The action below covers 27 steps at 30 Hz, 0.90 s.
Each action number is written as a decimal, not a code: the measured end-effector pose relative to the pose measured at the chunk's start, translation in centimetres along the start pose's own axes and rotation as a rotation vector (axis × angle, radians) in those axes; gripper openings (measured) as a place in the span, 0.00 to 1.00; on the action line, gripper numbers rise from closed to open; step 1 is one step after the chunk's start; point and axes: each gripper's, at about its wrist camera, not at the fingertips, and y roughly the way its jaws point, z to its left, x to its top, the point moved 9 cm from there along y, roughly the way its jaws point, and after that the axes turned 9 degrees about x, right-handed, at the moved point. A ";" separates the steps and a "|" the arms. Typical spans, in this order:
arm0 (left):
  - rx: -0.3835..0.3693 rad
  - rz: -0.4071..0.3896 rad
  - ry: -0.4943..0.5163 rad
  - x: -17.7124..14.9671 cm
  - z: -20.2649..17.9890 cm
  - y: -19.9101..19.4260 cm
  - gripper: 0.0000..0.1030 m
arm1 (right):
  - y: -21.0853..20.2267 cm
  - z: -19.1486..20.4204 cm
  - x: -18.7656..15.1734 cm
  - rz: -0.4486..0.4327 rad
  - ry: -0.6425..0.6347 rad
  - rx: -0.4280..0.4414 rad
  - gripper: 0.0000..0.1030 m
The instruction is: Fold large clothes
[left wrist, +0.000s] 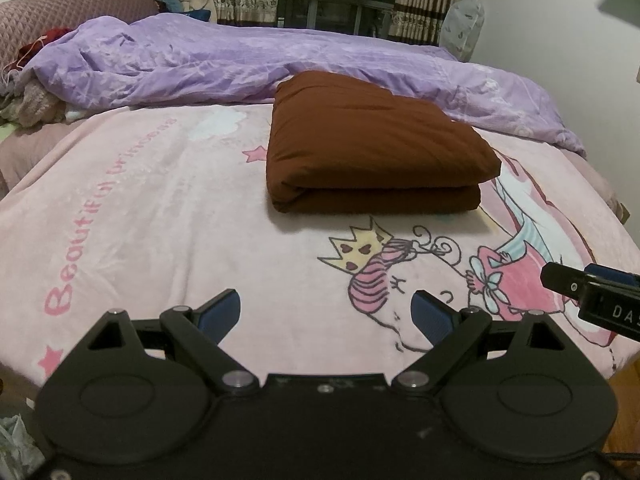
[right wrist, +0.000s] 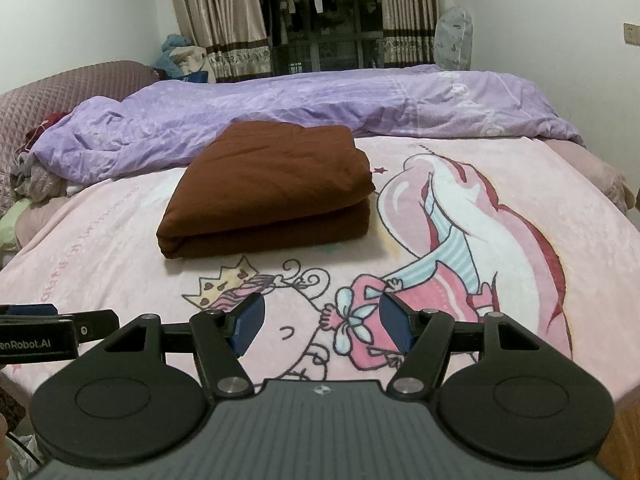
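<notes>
A brown garment (left wrist: 372, 144) lies folded into a thick rectangle on the pink cartoon blanket (left wrist: 140, 208); it also shows in the right wrist view (right wrist: 268, 192). My left gripper (left wrist: 326, 314) is open and empty, held above the blanket near the bed's front edge, well short of the garment. My right gripper (right wrist: 322, 326) is open and empty too, beside the left one, also short of the garment. The right gripper's side shows at the right edge of the left wrist view (left wrist: 592, 292). The left gripper's side shows at the left edge of the right wrist view (right wrist: 56, 328).
A crumpled purple duvet (left wrist: 224, 64) lies across the far half of the bed. A quilted headboard (left wrist: 60, 16) and a pile of clothes (left wrist: 28, 100) are at the far left. Curtains (right wrist: 216, 20) and hanging clothes stand behind. The bed's right edge (left wrist: 624, 376) drops to a wooden floor.
</notes>
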 end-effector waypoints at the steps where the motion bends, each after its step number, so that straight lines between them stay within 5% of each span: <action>1: 0.000 0.000 0.001 0.0 0.0 0.0 0.92 | 0.0 0.0 0.0 0.000 0.001 0.000 0.75; 27: -0.016 0.015 -0.021 -0.1 -0.3 0.2 0.92 | 0.4 0.0 -0.5 0.008 0.002 -0.004 0.75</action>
